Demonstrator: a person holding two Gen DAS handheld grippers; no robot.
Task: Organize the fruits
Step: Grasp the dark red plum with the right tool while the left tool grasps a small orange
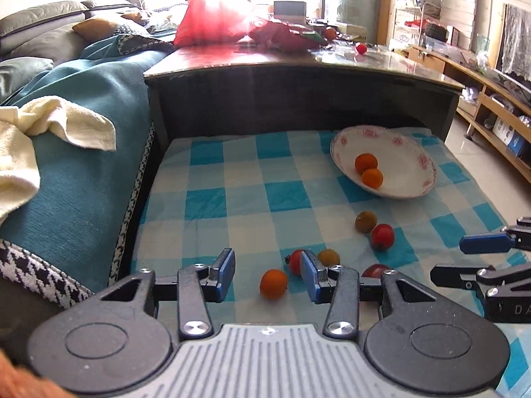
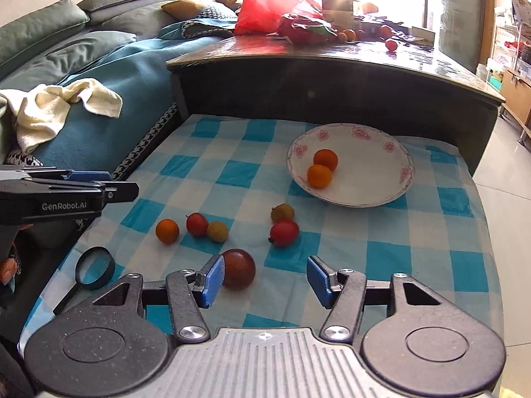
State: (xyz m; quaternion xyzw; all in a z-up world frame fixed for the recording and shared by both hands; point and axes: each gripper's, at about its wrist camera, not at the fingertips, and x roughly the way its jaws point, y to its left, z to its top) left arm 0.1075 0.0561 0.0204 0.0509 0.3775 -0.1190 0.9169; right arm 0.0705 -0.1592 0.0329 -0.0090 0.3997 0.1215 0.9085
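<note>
A white floral plate [image 1: 408, 162] [image 2: 371, 172] on the blue checked cloth holds two orange fruits [image 1: 368, 169] [image 2: 323, 167]. Several small fruits lie loose on the cloth. My left gripper [image 1: 267, 273] is open, with an orange fruit [image 1: 273, 283] [image 2: 167, 231] between its fingers and a red one [image 1: 294, 260] [image 2: 196, 224] by the right finger. My right gripper [image 2: 264, 280] is open and empty; a dark red fruit [image 2: 239, 268] sits by its left finger. A red fruit [image 2: 283, 232] [image 1: 382, 236] and a yellowish fruit [image 2: 282, 212] [image 1: 365, 221] lie nearer the plate.
A dark wooden table [image 1: 298, 76] [image 2: 332, 76] rises behind the cloth, with red bags [image 1: 232, 23] on top. A teal sofa with a cream towel [image 1: 49, 126] [image 2: 63, 106] is at left. A black magnifying glass [image 2: 94, 268] lies on the cloth's near left.
</note>
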